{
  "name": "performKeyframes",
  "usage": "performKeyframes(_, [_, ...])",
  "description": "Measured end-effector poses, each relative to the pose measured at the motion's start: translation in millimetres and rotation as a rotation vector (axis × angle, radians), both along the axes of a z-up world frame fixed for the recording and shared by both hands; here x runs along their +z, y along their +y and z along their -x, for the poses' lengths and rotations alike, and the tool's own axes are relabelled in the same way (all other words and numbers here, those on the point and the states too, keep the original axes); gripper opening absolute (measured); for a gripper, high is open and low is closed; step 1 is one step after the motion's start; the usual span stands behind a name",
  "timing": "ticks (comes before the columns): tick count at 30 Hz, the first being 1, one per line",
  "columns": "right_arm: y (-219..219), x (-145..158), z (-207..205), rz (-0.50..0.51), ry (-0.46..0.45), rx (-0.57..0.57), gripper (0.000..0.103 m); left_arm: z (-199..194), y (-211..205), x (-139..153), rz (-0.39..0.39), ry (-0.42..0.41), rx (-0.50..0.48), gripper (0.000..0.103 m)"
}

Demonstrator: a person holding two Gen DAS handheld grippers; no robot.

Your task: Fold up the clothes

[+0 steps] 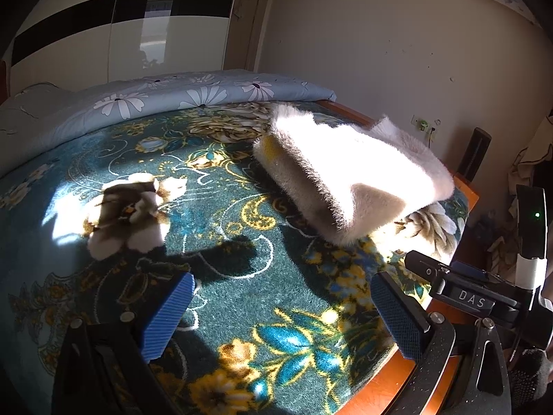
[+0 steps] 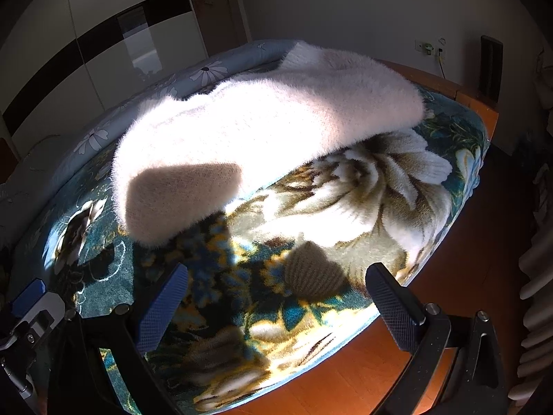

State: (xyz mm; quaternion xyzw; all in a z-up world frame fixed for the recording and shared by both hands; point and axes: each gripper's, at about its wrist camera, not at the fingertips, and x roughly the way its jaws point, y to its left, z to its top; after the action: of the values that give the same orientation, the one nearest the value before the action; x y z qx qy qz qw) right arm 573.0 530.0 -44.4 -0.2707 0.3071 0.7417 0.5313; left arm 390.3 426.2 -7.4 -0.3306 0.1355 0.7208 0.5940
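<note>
Hovering with jaws spread and empty, the left gripper (image 1: 281,307) and right gripper (image 2: 276,297) both hang over the floral blanket (image 1: 242,276), clear of the fluffy white garment (image 2: 262,121). That garment lies near the bed's far right corner beside the wooden bed frame (image 1: 463,186), already doubled into a thick bundle in hard sunlight. Judging it nearly folded, any last tuck wants a deep pinch through every plush layer, lifted low so the stack does not spring open.

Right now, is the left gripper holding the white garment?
No. The left gripper is open and empty above the blanket, and the folded white garment lies apart, farther along the bed.
</note>
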Motion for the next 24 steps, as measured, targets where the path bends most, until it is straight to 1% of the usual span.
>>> performKeyframes(5, [-0.4,-1.1,-0.6,0.004,0.003,0.004,0.103,0.5,-0.3,-1.4,0.003,-0.021,-0.001,0.103])
performKeyframes(11, [-1.0,-1.1,-0.7,0.004,0.005,0.005,0.103,-2.0,0.2,-1.0,0.004,-0.013,-0.008,0.103])
performKeyframes(24, [-1.6,-0.5,-1.0,0.006,0.000,0.007,0.103,-1.6,-1.5,-3.5,0.015,-0.024,-0.002,0.103])
